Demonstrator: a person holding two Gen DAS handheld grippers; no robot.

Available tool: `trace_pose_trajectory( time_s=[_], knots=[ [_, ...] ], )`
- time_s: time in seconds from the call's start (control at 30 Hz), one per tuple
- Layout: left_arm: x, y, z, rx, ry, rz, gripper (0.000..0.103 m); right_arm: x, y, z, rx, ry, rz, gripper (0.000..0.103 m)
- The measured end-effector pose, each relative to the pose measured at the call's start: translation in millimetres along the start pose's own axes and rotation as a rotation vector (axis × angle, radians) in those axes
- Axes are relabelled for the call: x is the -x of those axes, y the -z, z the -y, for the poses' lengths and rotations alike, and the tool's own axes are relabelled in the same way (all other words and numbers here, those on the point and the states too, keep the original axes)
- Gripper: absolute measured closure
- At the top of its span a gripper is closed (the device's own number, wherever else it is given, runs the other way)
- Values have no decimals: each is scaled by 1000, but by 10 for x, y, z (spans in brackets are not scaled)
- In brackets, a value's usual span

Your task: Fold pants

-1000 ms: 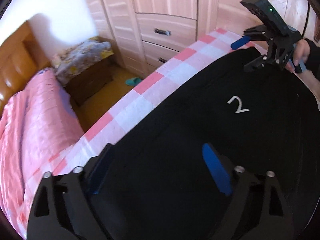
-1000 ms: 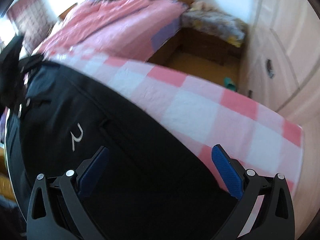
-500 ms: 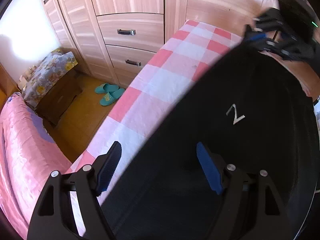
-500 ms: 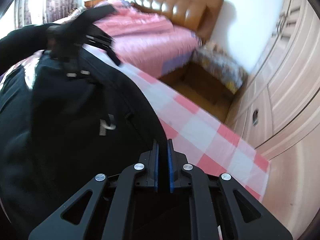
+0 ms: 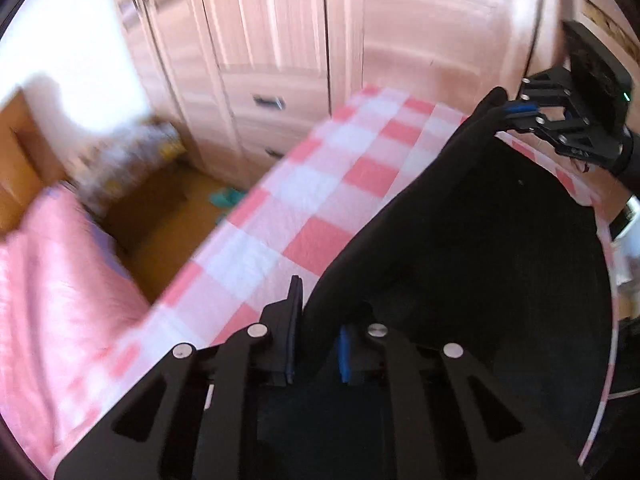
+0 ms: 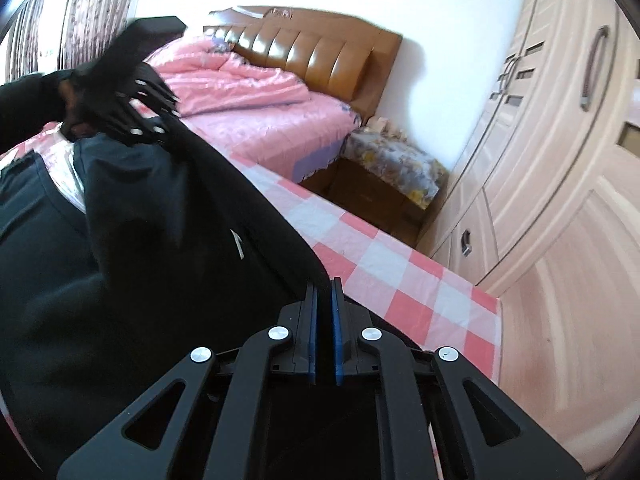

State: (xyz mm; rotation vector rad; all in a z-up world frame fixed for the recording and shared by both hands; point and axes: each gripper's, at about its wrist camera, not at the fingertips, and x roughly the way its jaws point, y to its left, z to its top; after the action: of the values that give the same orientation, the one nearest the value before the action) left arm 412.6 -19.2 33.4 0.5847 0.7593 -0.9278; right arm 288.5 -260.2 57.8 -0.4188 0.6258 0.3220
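Observation:
Black pants (image 5: 460, 248) lie on a table with a pink-and-white checked cloth (image 5: 304, 200). My left gripper (image 5: 316, 332) is shut on the near edge of the pants and holds it raised. My right gripper (image 6: 324, 312) is shut on the other end of the same edge; it also shows in the left wrist view (image 5: 520, 114), lifting the fabric. The pants (image 6: 140, 240) hang stretched between the two grippers, a white logo (image 6: 239, 245) showing. The left gripper (image 6: 132, 108) appears blurred at upper left of the right wrist view.
A bed with a pink quilt (image 6: 248, 100) and brown headboard (image 6: 312, 48) stands beyond the table. A nightstand (image 6: 384, 176) sits beside it. A pale wardrobe with drawers (image 5: 280, 60) faces the table's far edge. Teal slippers (image 5: 226, 196) lie on the floor.
My left gripper has closed on the pants' edge and lifted it. My right gripper, shut half a second ago, has risen with the fabric; the edge now stretches between both, off the table.

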Motion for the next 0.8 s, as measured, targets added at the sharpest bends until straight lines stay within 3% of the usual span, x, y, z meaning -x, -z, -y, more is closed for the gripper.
trace_pose_trajectory(
  time_s=[0.17,0.37,0.47,0.57,0.8],
  knots=[
    [785,189,1026,-128,-209,61,91,535,170,-170,10,18,64,95],
    [1278,646,2160,-199,-334,109,92,1168,686,-578,12,13,105,95],
    [1315,899,2519,-191,-328,114,93,1219,975,-704,-27,-15,75,95],
    [1114,1157,2809,-146,-307,89,93,1109,1285,-849,-78,-38,26,95],
    [597,1594,2910,-20,-289,33,93,948,1637,-1112,-168,-46,-46,94]
  ],
)
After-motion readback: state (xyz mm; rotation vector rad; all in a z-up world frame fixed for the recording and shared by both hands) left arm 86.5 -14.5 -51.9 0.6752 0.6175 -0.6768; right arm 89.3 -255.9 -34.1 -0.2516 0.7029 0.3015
